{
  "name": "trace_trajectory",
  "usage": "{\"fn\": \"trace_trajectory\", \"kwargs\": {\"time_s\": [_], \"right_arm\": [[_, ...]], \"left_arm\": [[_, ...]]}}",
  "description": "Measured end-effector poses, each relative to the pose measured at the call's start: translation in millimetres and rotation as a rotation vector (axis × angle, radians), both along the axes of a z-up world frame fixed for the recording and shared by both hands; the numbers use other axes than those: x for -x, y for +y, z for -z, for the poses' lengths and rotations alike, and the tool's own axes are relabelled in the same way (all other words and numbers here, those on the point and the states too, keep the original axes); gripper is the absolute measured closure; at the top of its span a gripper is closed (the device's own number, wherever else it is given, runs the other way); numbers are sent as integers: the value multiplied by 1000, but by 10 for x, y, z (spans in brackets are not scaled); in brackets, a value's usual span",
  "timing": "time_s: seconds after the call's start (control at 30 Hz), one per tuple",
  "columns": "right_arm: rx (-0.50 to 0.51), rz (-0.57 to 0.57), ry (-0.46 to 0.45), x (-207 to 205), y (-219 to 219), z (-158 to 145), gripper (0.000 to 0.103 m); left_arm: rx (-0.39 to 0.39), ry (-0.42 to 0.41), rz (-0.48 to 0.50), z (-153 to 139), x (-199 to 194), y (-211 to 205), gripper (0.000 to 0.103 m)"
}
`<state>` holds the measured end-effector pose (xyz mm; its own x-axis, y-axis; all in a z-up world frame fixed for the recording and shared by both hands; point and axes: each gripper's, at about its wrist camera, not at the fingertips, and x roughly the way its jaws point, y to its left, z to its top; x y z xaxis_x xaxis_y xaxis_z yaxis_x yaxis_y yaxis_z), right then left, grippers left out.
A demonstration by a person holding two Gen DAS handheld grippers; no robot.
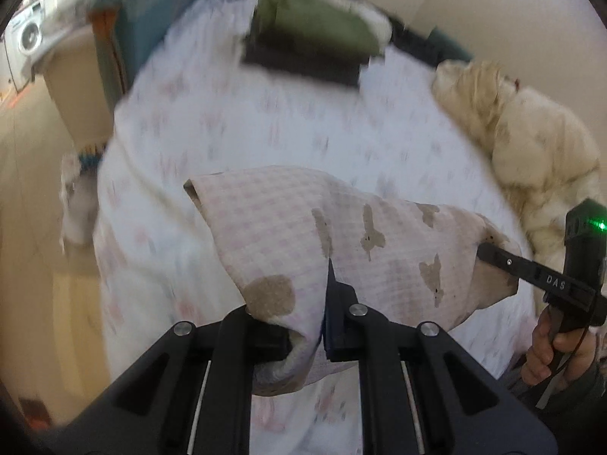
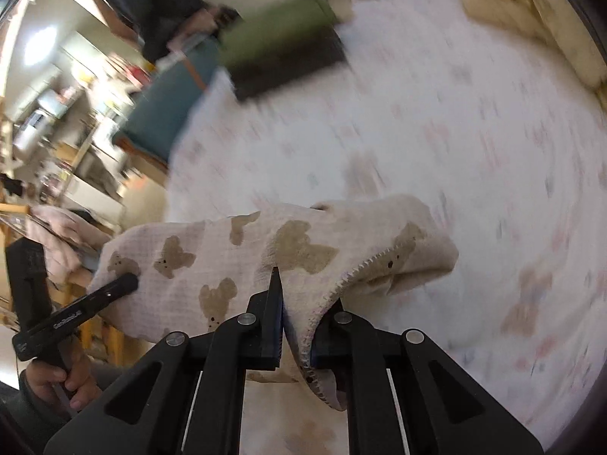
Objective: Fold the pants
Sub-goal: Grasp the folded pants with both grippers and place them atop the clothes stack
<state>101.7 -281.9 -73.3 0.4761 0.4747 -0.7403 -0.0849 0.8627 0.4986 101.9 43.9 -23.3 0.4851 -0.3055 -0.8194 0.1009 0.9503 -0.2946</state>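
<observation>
The pants (image 1: 341,235) are small, pale pink check with brown bear shapes, held stretched in the air above a bed. My left gripper (image 1: 307,322) is shut on one end of the cloth. My right gripper (image 2: 297,326) is shut on the other end, at a stitched hem (image 2: 341,284). In the left wrist view the right gripper (image 1: 489,250) pinches the cloth at the right. In the right wrist view the left gripper (image 2: 129,282) pinches it at the left. The far parts of both views are blurred.
Below lies a bed sheet (image 1: 265,121) with a faint pink and grey print. A green and black folded pile (image 1: 315,38) sits at its far end. A cream quilt (image 1: 531,144) lies along the right. A teal chair (image 2: 170,98) and shelves stand left.
</observation>
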Motion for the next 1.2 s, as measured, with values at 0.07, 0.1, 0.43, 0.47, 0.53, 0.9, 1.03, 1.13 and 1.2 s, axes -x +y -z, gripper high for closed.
{"fn": "trace_trajectory", "kwargs": {"time_s": [0.07,0.1,0.43,0.47,0.53,0.9,1.03,1.13,1.2], "right_arm": [[-22,2,-56,-189,0,-213,93],[-22,9,-63,-284,15,-267,93],[54,-32,-203,-2103,178,-786,93],[76,-44,-210,-2406,199,-821,93],[89,-39,-227,-2829,189,-893,93],[266,26,-308,-5023,383,-738,93],[487,31,-215,-5318,554,-313,70],[634,103,-242,-5308,458,-227,34],[646,144,-240,-5249,293,-248,32]], "left_arm": [[14,-29,-12,-172,-186,63,93],[11,-38,-9,-225,-274,90,93],[5,-148,17,-526,-1946,38,93],[-3,-172,9,-567,-2235,44,93],[4,-214,12,-624,-2653,58,93],[-201,-305,-29,-377,-4766,-190,92],[-361,-209,-95,31,-5109,-231,68],[-434,-203,-199,111,-5168,-82,38],[-498,-225,-282,102,-5090,67,26]]}}
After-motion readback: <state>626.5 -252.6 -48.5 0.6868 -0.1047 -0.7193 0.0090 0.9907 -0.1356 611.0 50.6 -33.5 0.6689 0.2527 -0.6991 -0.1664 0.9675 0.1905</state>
